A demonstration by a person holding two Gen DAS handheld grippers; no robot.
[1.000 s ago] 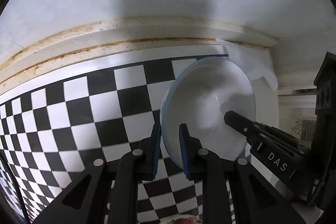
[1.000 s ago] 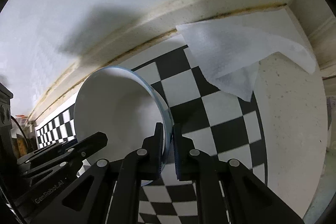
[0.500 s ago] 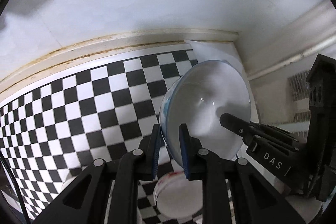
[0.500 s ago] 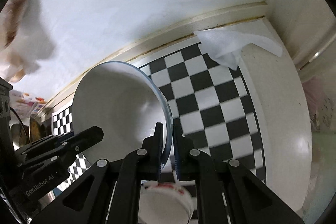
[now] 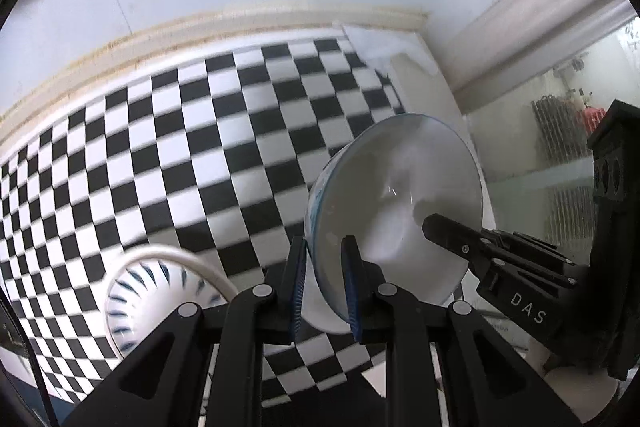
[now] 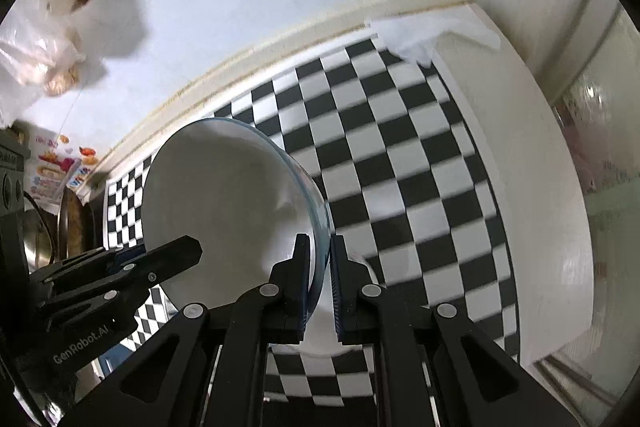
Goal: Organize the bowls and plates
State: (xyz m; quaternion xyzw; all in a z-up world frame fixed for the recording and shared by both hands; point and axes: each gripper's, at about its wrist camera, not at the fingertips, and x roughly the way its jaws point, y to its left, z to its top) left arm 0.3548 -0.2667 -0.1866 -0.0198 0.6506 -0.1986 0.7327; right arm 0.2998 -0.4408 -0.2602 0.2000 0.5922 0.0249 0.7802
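Note:
A white bowl with a blue rim [image 5: 396,203] is held tilted in the air between both grippers. My left gripper [image 5: 323,283] is shut on its left rim. My right gripper [image 6: 320,283] is shut on the opposite rim of the same bowl [image 6: 224,203]. Each gripper shows in the other's view, the right one [image 5: 500,259] and the left one [image 6: 120,275]. A white bowl with blue stripes [image 5: 160,291] sits on the checkered cloth [image 5: 180,147] below left. Another white dish [image 6: 352,323] lies under the held bowl, mostly hidden.
A white paper towel [image 6: 416,35] lies at the far corner by the wall. A bare white counter strip [image 6: 532,187] runs along the right edge of the cloth. A pan [image 6: 72,223] and food packets [image 6: 56,171] stand at the far left.
Both grippers have risen and pulled back with the bowl; more of the cloth shows, and the striped bowl has come into view below left.

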